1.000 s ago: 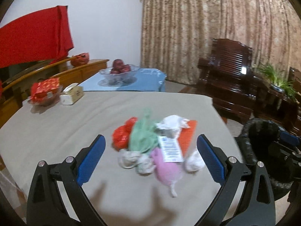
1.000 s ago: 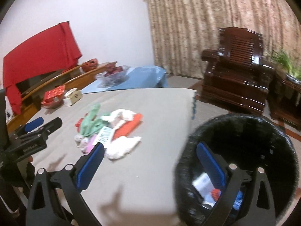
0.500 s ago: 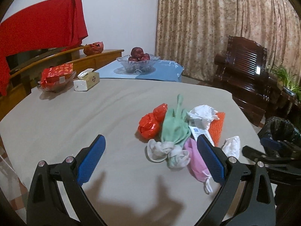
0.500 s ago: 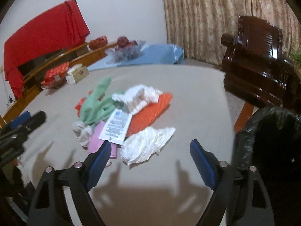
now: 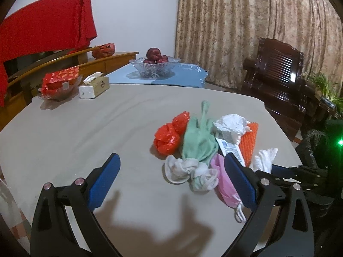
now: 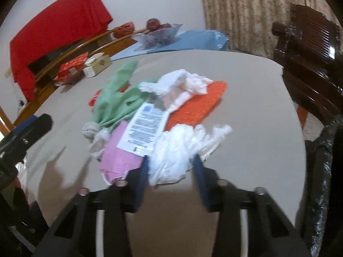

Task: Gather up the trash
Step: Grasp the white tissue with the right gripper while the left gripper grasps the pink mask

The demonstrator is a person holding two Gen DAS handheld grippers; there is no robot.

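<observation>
A trash pile lies on the beige table [image 5: 85, 128]: a red bag [image 5: 169, 135], a green cloth [image 5: 199, 141], an orange mesh [image 5: 249, 143], a labelled packet [image 6: 145, 126], a pink mask [image 5: 225, 182] and a knotted white rag [image 5: 184, 169]. At the pile's near right edge is a crumpled white wad [image 6: 182, 150]. My right gripper [image 6: 170, 165] is closing, and the wad fills the gap between its blue pads. My left gripper [image 5: 171, 162] hovers open just short of the knotted rag, holding nothing. A black-lined bin [image 6: 325, 150] stands off the table's right edge.
At the table's far left are a tissue box [image 5: 94, 87] and a bowl of red packets [image 5: 60, 81]. A glass fruit bowl [image 5: 154, 66] sits on a blue-covered table behind. A dark wooden armchair [image 5: 276, 75] stands by the curtain.
My right gripper swung from above the bin to the pile and narrowed around the white wad. My left gripper sank a little toward the pile and stayed open.
</observation>
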